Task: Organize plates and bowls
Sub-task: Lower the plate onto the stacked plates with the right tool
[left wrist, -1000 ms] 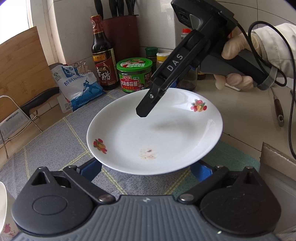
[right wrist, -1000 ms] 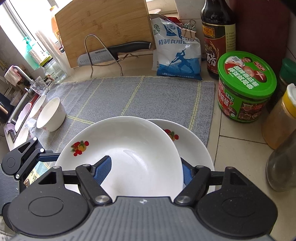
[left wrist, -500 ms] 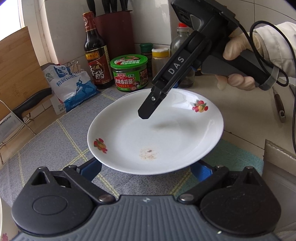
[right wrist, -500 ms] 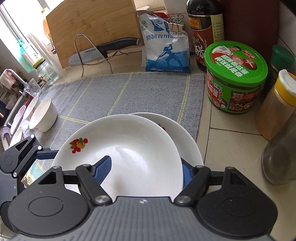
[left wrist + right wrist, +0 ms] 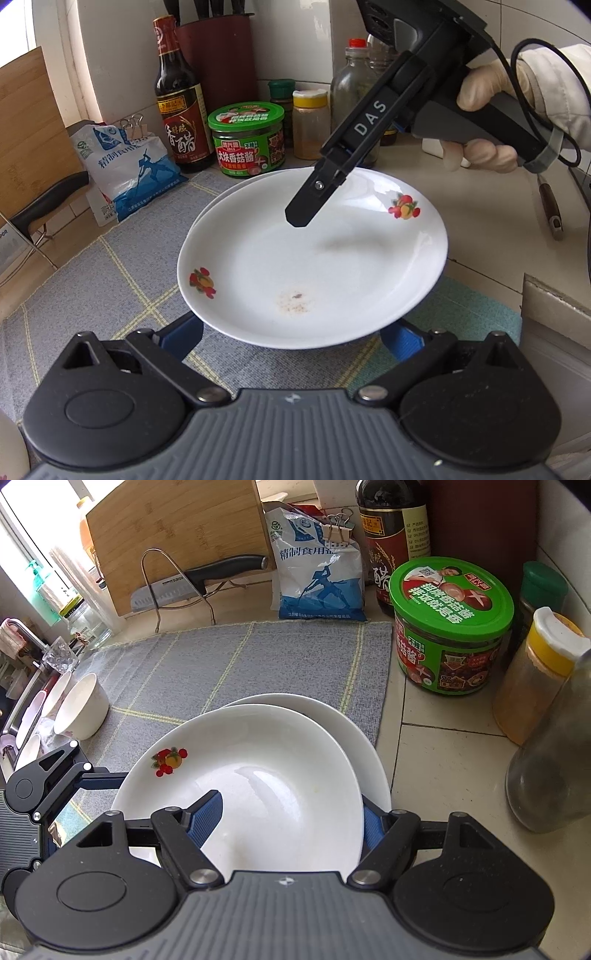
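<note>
While plate [image 5: 258,775] overlaps second plate [image 5: 369,746], sauce jar [image 5: 450,627] & bottles crowd right.

A pale tiled counter [image 5: 436,760] carries a grey mat [image 5: 229,664] with yellow lines, and just beside its far edge stand a salt bag [image 5: 317,579], a vinegar bottle [image 5: 395,535], a green-lidded jar [image 5: 450,627] and a yellow spice shaker [image 5: 535,679].

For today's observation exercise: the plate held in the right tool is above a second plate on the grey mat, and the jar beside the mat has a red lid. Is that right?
Not quite. The jar has a green lid, not red, as the right wrist view shows. The rest stands: the plate in the right tool is above a second plate on the grey mat.
</note>
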Demonstrator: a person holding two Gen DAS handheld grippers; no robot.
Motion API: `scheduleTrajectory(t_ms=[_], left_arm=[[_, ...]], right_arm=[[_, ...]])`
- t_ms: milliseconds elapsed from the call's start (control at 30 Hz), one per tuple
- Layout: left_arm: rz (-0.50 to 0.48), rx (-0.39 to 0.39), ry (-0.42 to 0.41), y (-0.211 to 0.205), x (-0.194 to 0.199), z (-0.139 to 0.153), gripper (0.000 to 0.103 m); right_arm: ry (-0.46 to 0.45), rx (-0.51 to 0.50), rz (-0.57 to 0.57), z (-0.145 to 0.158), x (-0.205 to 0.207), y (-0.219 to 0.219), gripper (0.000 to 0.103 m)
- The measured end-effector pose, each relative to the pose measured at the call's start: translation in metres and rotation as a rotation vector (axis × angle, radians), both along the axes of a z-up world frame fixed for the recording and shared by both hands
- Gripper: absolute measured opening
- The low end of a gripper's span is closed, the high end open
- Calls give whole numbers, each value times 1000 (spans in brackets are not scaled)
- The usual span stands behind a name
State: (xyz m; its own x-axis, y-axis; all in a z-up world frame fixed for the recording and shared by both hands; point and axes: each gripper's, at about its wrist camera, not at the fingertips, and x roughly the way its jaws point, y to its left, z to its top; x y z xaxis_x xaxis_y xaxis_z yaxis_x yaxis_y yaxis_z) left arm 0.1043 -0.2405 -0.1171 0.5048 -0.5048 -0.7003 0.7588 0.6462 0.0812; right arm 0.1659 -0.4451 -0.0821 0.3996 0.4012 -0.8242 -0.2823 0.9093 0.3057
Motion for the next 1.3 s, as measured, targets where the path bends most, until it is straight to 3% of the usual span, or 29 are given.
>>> scheduleTrajectory(t_ms=[767,1100,1300], left_arm=[[15,-16,-17,5,-6,5,101],[40,-39,-32,17,-13,12,101],[60,-54,-43,29,-20,15,102]], right_arm=[[-26,-43,-53,15,-17,-4,85],[-47,-130,-70,17,-21,7,93],[-105,-177,-75,26,-29,13,100]])
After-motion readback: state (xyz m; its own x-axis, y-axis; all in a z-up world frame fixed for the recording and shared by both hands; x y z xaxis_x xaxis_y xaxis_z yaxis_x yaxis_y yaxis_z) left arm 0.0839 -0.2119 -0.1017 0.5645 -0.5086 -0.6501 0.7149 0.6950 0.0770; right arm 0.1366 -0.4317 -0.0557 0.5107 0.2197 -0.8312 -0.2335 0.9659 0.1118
